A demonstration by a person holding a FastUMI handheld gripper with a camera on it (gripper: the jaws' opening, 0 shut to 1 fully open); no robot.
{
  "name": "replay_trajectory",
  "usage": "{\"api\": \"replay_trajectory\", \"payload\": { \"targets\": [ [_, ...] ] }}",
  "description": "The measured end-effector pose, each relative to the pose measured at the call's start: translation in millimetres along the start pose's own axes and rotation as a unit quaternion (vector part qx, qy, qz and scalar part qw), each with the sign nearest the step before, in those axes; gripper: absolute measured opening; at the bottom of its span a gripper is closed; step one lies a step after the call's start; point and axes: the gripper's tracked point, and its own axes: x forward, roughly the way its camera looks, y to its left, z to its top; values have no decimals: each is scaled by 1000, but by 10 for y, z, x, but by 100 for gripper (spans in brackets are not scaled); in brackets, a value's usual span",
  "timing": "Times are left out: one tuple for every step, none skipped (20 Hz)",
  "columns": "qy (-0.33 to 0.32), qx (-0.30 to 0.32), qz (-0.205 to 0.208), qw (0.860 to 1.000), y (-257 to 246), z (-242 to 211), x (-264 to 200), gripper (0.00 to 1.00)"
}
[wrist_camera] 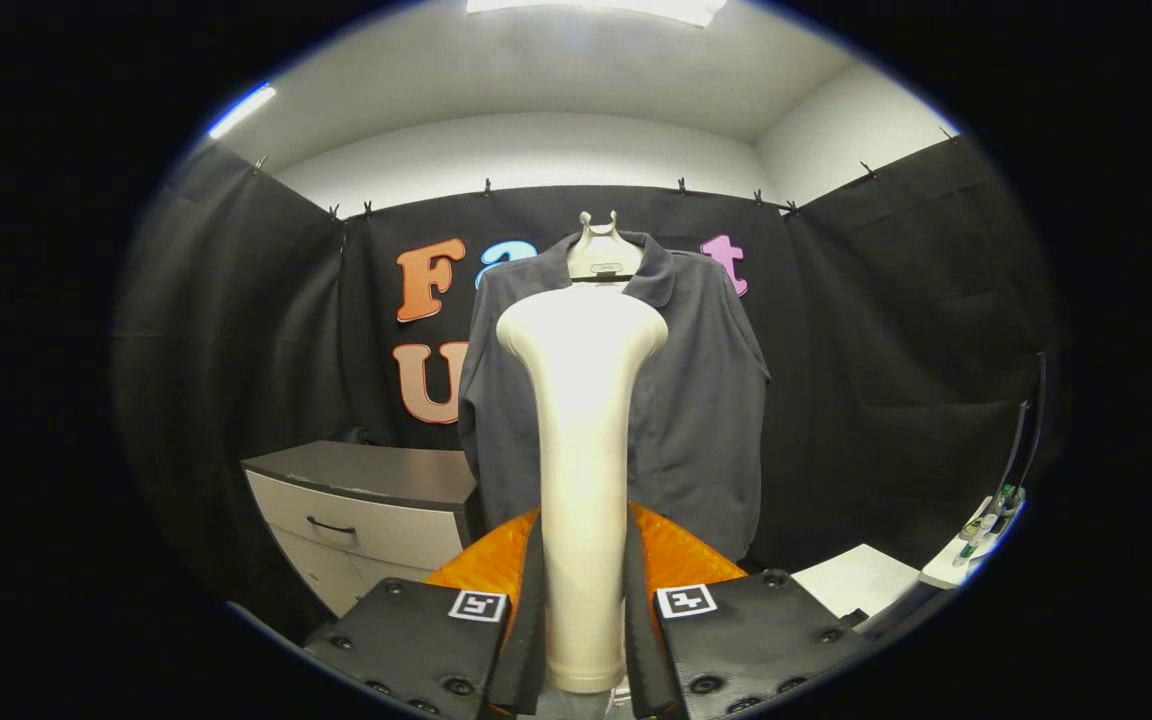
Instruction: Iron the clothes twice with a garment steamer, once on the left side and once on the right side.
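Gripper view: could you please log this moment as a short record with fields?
gripper: gripper, both fingers pressed on the steamer's handle
steamer: garment steamer held upright between the fingers, head raised in front of the shirt
garment: dark collared shirt on a hanger, hanging before the booth wall, beyond the fingers
contact: cannot tell whether the head touches the cloth
nearby: drawer cabinet beside the shirt

The garment steamer (582, 440), clamped between the tongs (584, 640), hides the grey shirt's (696, 400) middle. The shirt covers most of its hanger (599, 250). Small items lower right are too blurred to identify.
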Motion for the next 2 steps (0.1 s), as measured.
{"api": "replay_trajectory", "payload": {
  "targets": [
    [-1, 1, -1, 1000, -9, 7, -9, 41],
    [-1, 1, -2, 1000, -11, 14, -4, 41]
  ]
}}
